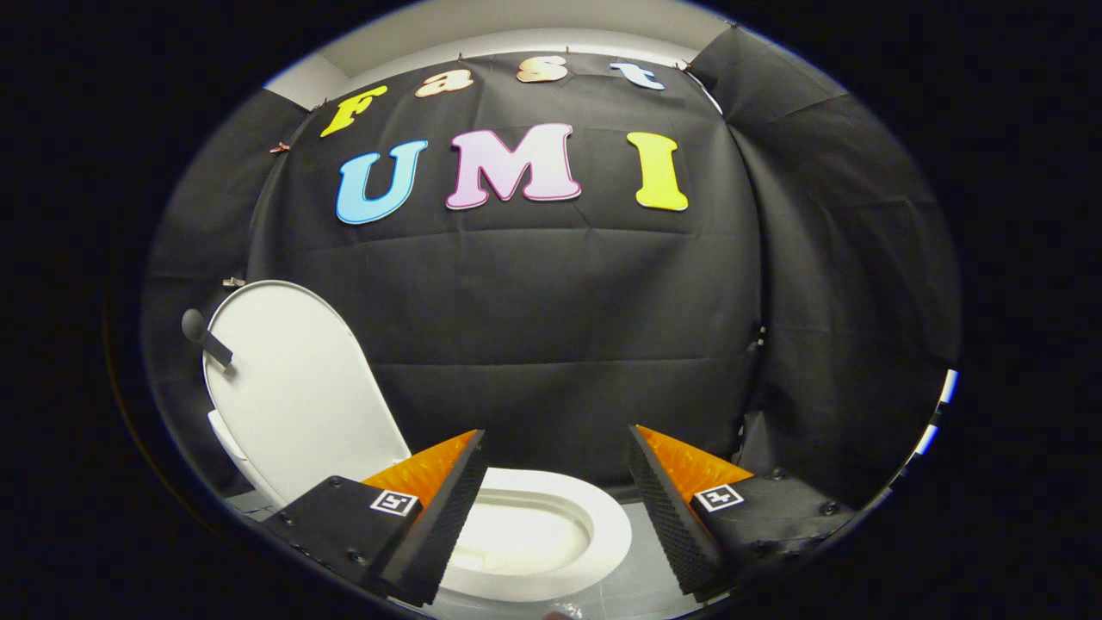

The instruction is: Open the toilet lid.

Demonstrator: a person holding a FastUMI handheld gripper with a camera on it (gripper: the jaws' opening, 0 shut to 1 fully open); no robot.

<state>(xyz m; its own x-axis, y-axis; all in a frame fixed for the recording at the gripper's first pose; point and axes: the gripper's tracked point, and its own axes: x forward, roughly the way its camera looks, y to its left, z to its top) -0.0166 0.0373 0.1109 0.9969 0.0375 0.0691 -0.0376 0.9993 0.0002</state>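
Nearest the camera, the gripper (551, 508) fills the bottom centre of the frame with its two fingers spread wide apart and nothing held between them. Each finger carries a small square marker tag on its base; these are coded patterns, not readable words. No brand name or label can be made out on the toilet.

Between and just beyond the fingers, at lower centre, sits the bowl (603, 538), its seat ring lying flat and the basin open to view. The lid (293, 387) stands at lower left, left of the left finger and well apart from it, raised to near upright and tilted back toward the cloth wall (560, 344). A dark handle (205, 336) with a rounded end sticks out from the lid's upper left edge.

From how things lie, the lid looks already open, so little or nothing of the task seems left.

As for handling, the lid looks like a thin, rigid plastic shell: light, stiff, and smooth enough to slip from a pinch on its bare face. It turns on a hinge at the back of the bowl, hidden here, so it should swing rather than lift free. The handle seems the best place to take hold, since it gives the fingers something narrow to close on; failing that, the free rim far from the hinge would give most leverage. Let go carelessly, it could drop back with a bang.
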